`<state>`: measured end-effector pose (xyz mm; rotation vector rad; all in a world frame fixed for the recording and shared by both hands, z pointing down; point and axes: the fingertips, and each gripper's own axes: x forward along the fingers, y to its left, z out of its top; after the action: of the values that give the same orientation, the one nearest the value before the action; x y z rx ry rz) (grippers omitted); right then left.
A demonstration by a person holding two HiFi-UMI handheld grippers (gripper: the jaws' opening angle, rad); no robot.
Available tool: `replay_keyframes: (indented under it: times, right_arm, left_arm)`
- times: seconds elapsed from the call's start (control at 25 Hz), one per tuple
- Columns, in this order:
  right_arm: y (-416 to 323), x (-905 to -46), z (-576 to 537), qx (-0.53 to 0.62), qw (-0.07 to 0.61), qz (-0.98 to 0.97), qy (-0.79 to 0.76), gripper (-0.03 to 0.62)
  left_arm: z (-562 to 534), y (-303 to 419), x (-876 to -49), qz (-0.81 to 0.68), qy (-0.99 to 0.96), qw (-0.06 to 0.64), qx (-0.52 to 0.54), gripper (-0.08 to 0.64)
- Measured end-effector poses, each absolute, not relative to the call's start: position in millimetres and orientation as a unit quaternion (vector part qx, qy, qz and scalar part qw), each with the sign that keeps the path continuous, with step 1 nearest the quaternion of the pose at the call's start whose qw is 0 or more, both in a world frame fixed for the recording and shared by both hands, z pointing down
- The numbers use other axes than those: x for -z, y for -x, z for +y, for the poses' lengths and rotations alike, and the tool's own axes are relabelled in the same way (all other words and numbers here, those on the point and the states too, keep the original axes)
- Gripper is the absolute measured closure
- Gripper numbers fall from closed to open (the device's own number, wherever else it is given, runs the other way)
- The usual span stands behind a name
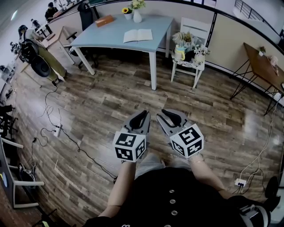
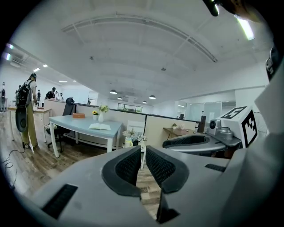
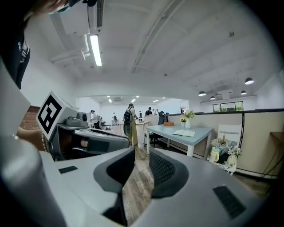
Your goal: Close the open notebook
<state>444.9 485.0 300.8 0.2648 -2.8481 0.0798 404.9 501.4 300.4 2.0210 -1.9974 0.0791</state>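
Probably best to lift the light, floppy open notebook (image 1: 138, 35), flat on the far surface (image 1: 102, 36) and well apart from the left gripper (image 1: 144, 114) and right gripper (image 1: 165, 112), fingers nearly together on nothing, by one outer cover edge.

Quick headcount from where I'm standing: two tools (left tool (image 1: 143, 116), right tool (image 1: 167, 114)), one open notebook (image 1: 138, 35), one blue table (image 1: 111, 37), one brown wooden table (image 1: 262, 62), one white vase (image 1: 137, 17), one sunflower pot (image 1: 127, 12), one orange box (image 1: 104, 20).
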Motion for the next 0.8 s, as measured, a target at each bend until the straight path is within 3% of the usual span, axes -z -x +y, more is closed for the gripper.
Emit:
replay_keyframes:
  times: [0.12, 0.2, 0.36, 0.44, 0.8]
  right_arm:
    - [-450.8, -307.9, 479.3, -0.026, 0.149, -0.984, -0.097, 0.473]
    - [-451.6, -311.4, 472.5, -0.029, 0.154, -0.983, -0.099, 0.452]
    - [-444.3, -314.7, 456.9, -0.033, 0.154, -0.982, -0.109, 0.412]
    - [-436.9, -314.8, 448.3, -0.032, 0.149, -0.981, -0.119, 0.351]
    - [-365.0, -316.7, 400.9, -0.027, 0.149, -0.982, -0.117, 0.327]
  left_arm:
    - [499.5, -404.9, -304.1, -0.699, -0.698, 0.152, -0.023, 0.53]
    - [494.4, -402.1, -305.8, -0.702, -0.695, 0.154, -0.021, 0.447]
    - [484.2, -389.7, -310.0, -0.709, -0.687, 0.157, -0.018, 0.394]
    - [478.3, -380.6, -313.2, -0.712, -0.683, 0.16, -0.018, 0.345]
    - [436.0, -304.0, -321.3, -0.713, -0.681, 0.169, -0.007, 0.328]
